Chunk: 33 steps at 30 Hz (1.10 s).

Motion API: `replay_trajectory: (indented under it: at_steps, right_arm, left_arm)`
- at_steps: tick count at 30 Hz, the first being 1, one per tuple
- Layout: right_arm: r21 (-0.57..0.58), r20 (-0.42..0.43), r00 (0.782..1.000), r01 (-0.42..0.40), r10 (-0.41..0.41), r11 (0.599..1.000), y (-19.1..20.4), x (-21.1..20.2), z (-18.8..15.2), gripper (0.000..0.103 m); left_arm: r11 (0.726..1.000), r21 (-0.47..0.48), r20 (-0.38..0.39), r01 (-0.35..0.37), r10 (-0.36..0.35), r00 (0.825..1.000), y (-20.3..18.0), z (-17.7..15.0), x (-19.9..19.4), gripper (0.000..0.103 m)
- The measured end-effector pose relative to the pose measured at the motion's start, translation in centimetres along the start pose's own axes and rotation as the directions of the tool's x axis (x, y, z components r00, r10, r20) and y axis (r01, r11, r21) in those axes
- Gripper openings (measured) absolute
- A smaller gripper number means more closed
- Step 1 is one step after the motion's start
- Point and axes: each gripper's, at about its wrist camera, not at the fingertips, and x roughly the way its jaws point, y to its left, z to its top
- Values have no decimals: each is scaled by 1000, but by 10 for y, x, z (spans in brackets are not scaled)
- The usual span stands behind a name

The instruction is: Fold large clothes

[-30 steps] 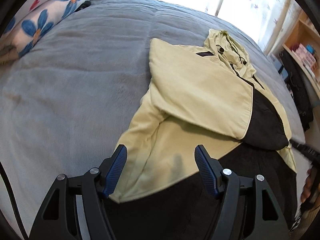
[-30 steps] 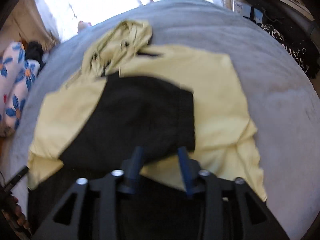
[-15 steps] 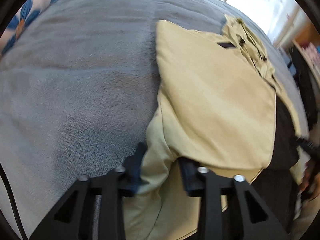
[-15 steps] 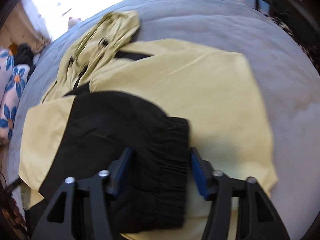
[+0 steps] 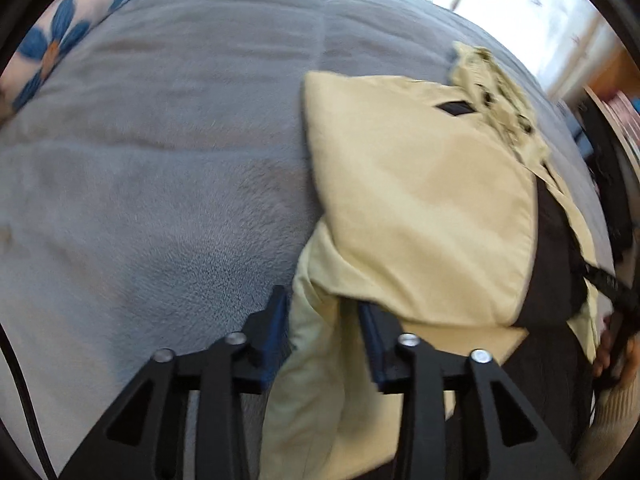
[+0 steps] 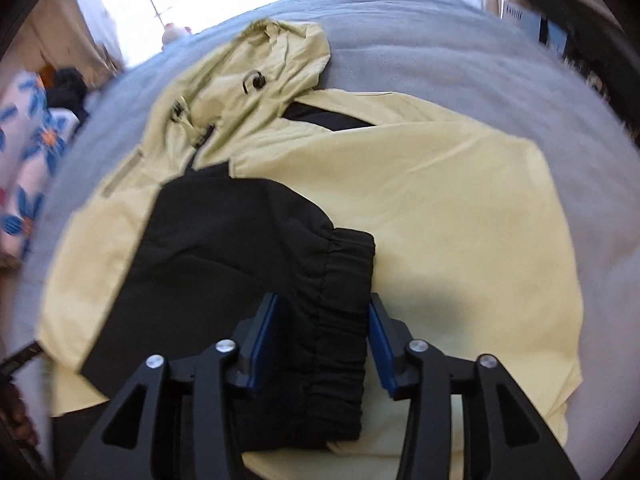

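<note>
Left gripper (image 5: 322, 322): jaws reopening, straddling pale yellow fabric sleeve (image 5: 316, 360) of jacket, regripping | Right gripper (image 6: 320, 334): fingers spreading around black elastic cuff (image 6: 340, 320), unpinched, positioning to fold

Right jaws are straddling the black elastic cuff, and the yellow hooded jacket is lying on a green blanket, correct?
Not quite: the blanket is grey, not green, as the right wrist view shows. The rest holds: the right gripper has its jaws on either side of the black elastic cuff, and the yellow hooded jacket lies spread on the blanket.
</note>
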Motion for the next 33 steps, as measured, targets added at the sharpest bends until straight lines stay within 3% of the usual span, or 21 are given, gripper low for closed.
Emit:
replay_trajectory:
  at_steps: [3, 4, 8, 12, 16, 17, 18, 19, 20, 22, 24, 25, 27, 28, 30, 33]
  right_arm:
    - [32, 16, 1000, -23, 23, 999, -11, -8, 3, 53]
    - [35, 21, 1000, -22, 21, 999, -12, -7, 5, 53]
    - [46, 19, 999, -27, 26, 999, -13, 5, 16, 53]
    - [71, 4, 999, -35, 35, 997, -11, 19, 21, 53]
    - [33, 11, 1000, 9, -10, 999, -2, 24, 21, 53]
    - [16, 14, 1000, 18, -19, 1000, 0, 25, 21, 53]
    - [1, 17, 999, 27, -27, 1000, 2, 25, 21, 51]
    - [-33, 23, 998, 51, -50, 998, 7, 25, 21, 38]
    - [-61, 29, 998, 53, -51, 997, 11, 24, 22, 34]
    - [-74, 67, 997, 46, -41, 996, 15, 15, 23, 34]
    - [-92, 134, 991, 44, -31, 995, 21, 8, 25, 34]
    - [-92, 150, 987, 71, -56, 993, 23, 10, 27, 34]
    - [-87, 93, 989, 125, -117, 988, 22, 28, 29, 38]
    - [-76, 59, 988, 146, -142, 986, 20, 36, 29, 41]
    - [-43, 69, 985, 160, -157, 986, 19, 31, 28, 41]
    - [-27, 128, 969, 218, -213, 976, 24, 9, 25, 42]
  left_arm:
    - [999, 38, 55, 16, -18, 998, -5, 9, -24, 67]
    - [999, 39, 78, 21, -24, 997, -6, 14, -29, 69]
    - [1000, 1, 96, 31, -31, 995, -7, 45, -23, 71]
    - [1000, -24, 24, -7, 8, 1000, -7, 78, 26, 71]
    - [997, -58, -8, -47, 46, 999, -5, 99, 65, 71]
    - [997, -67, -4, -46, 46, 999, -4, 102, 71, 66]
    - [997, -69, 21, -44, 46, 999, -5, 106, 73, 43]
    - [998, -53, 42, -34, 36, 998, -8, 108, 73, 25]
    - [998, -39, 50, -51, 53, 997, -12, 110, 75, 6]
    - [988, 3, 123, -153, 152, 981, -22, 111, 67, 5]
    - [977, 32, 173, -209, 200, 964, -26, 112, 64, 4]
    - [972, 29, 171, -235, 227, 959, -24, 112, 67, 4]
    - [962, 18, 142, -272, 267, 953, -14, 114, 75, 4]
    - [958, 5, 122, -285, 282, 952, -9, 114, 80, 4]
    - [966, -19, 114, -257, 257, 960, -1, 111, 75, 4]
    - [966, -31, 189, -257, 259, 947, -1, 107, 46, 8]
